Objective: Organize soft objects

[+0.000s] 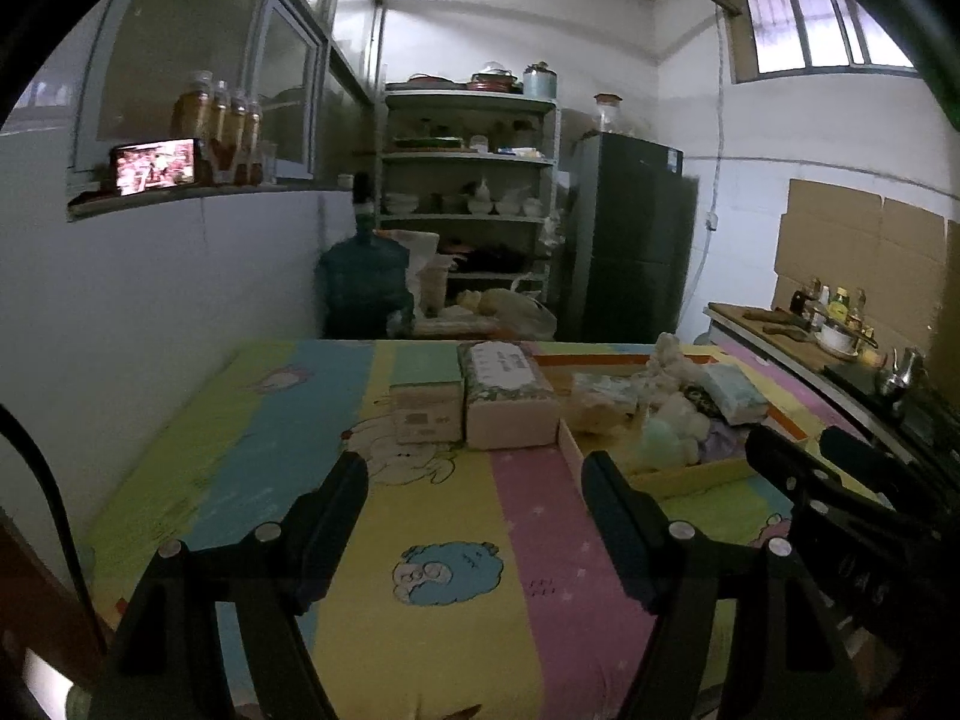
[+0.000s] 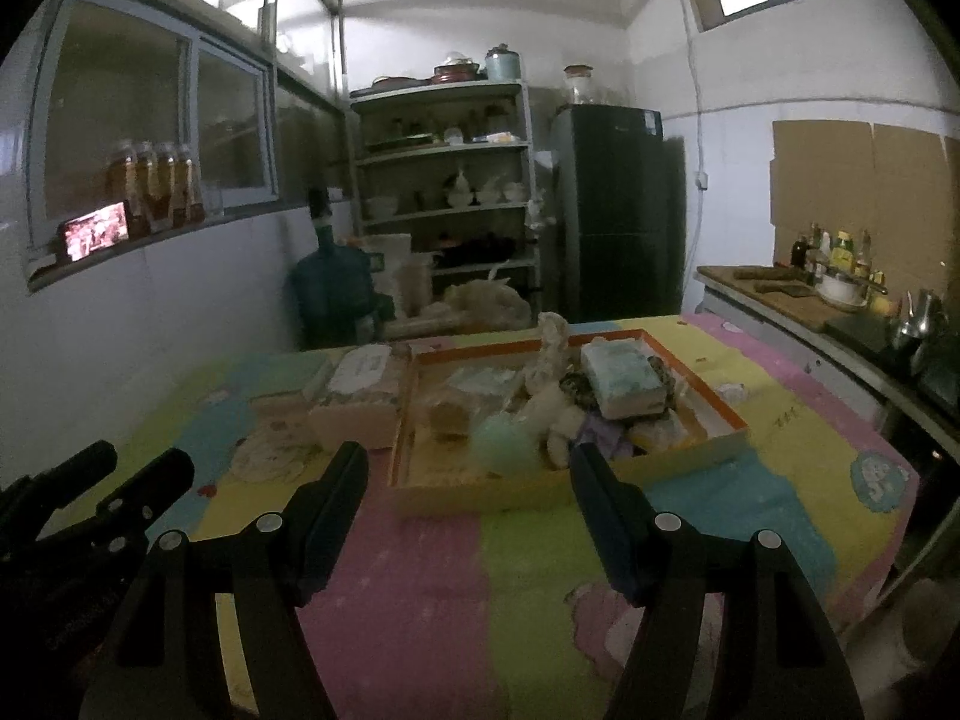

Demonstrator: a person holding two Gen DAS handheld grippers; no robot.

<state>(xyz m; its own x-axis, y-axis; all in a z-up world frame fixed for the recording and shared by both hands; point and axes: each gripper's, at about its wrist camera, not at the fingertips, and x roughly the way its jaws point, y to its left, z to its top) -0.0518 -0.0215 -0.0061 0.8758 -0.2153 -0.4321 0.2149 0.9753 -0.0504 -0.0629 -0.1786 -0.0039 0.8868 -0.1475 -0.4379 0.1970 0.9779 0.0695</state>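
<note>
Wide, empty claws [image 2: 468, 474] before heaped tray [image 2: 684, 456]

Your left gripper [image 1: 474, 474] and right gripper [image 2: 468, 465] — jaws spread wide, nothing between them — fill each frame's lower half, pointing slightly downward.

A home kitchen: crockery shelves [image 2: 444, 180], a dark fridge [image 2: 618, 210], and a counter [image 2: 780, 300] with condiment bottles [image 2: 840, 249].
</note>
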